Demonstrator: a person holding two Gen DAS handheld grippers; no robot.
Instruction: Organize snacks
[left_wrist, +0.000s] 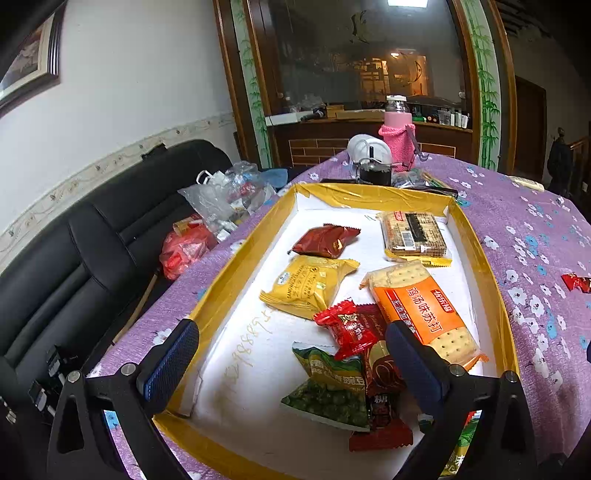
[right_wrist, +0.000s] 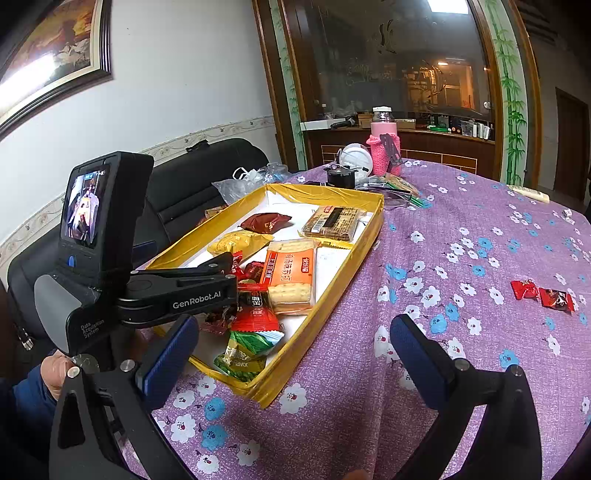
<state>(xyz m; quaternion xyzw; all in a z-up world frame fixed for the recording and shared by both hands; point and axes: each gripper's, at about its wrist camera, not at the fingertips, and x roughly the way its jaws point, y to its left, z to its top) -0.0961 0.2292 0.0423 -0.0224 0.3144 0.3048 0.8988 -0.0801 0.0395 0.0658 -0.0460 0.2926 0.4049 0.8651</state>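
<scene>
Tray (left_wrist: 236, 273): shallow rectangle, glossy yellow taped rim, white foam floor. Crinkly foil and plastic snack packets inside. Left gripper (left_wrist: 291, 363) spread wide, empty; green pea packet (left_wrist: 328, 391) and red candy (left_wrist: 347, 328) lie between its ribbed blue pads. Right gripper (right_wrist: 295, 354) spread, empty, over floral purple cloth (right_wrist: 461, 258); two loose red candies (right_wrist: 543, 293) ahead-right, well apart.

My left gripper (left_wrist: 291, 363) is spread wide, nothing between its blue pads (left_wrist: 171, 363), angled downward. My right gripper (right_wrist: 293, 360) is likewise spread wide and empty. My left hand (right_wrist: 57, 373) grips its handle.
</scene>
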